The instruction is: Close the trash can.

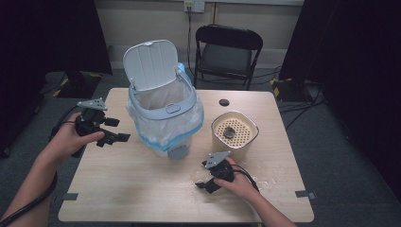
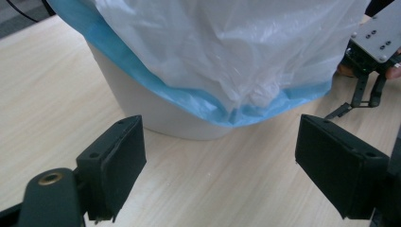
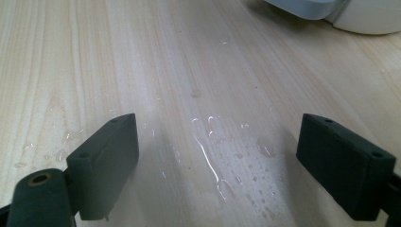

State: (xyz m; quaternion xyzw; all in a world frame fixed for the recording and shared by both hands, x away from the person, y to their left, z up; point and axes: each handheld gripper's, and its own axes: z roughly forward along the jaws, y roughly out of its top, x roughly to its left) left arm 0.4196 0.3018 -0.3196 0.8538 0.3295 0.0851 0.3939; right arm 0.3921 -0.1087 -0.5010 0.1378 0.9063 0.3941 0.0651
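Observation:
A pale blue-grey pedal bin (image 1: 173, 108) stands mid-table with its lid (image 1: 150, 64) flipped up. A white and blue plastic bag (image 1: 191, 118) lines it and hangs over the outside. In the left gripper view the bag (image 2: 227, 47) drapes over the bin's white body (image 2: 142, 104). My left gripper (image 1: 119, 130) is open left of the bin, jaws (image 2: 220, 156) pointed at it and empty. My right gripper (image 1: 202, 175) rests low in front of the bin, open over a wet patch (image 3: 213, 151), holding nothing. It also appears as a far gripper (image 2: 366, 94) in the left gripper view.
A cream container (image 1: 234, 142) with a perforated insert and a dark piece (image 1: 229, 132) inside stands right of the bin. The bin's pedal (image 1: 178, 152) sticks out toward me. Water drops (image 1: 265, 179) lie near the right hand. A black folding chair (image 1: 227, 52) stands behind the table.

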